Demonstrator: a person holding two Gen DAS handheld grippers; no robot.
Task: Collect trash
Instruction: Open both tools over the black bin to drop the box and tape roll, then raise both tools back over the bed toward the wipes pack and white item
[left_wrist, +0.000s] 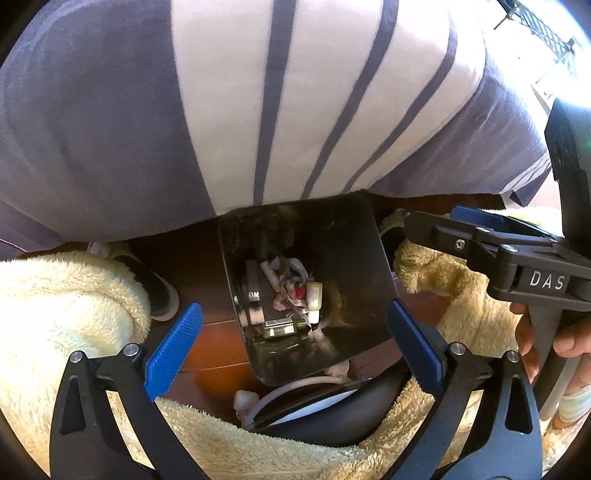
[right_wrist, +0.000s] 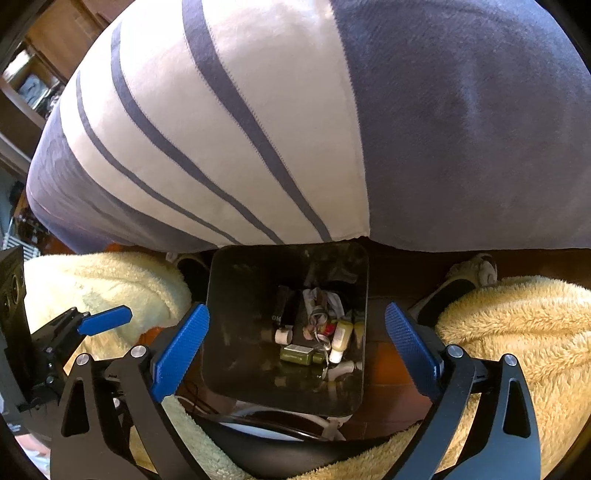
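A black rectangular trash bin (left_wrist: 354, 236) stands on the wooden floor at the foot of a bed; it also shows in the right wrist view (right_wrist: 236, 295). Inside lie a small yellowish bottle (left_wrist: 314, 293), a green bottle (right_wrist: 299, 355), crumpled wrappers (left_wrist: 286, 284) and a black object (left_wrist: 253, 295). My left gripper (left_wrist: 293, 349) hovers above the bin, open and empty. My right gripper (right_wrist: 295, 345) hovers above it too, open and empty. The right gripper also appears at the right of the left wrist view (left_wrist: 476, 221), and the left gripper at the left of the right wrist view (right_wrist: 105, 317).
A bed with a purple and white striped blanket (left_wrist: 295, 92) rises just behind the bin. Fluffy yellow fabric (left_wrist: 55, 302) covers the person's legs on both sides. Slippered feet (left_wrist: 155, 288) flank the bin. A white cable (left_wrist: 291, 391) and dark rounded object lie in front.
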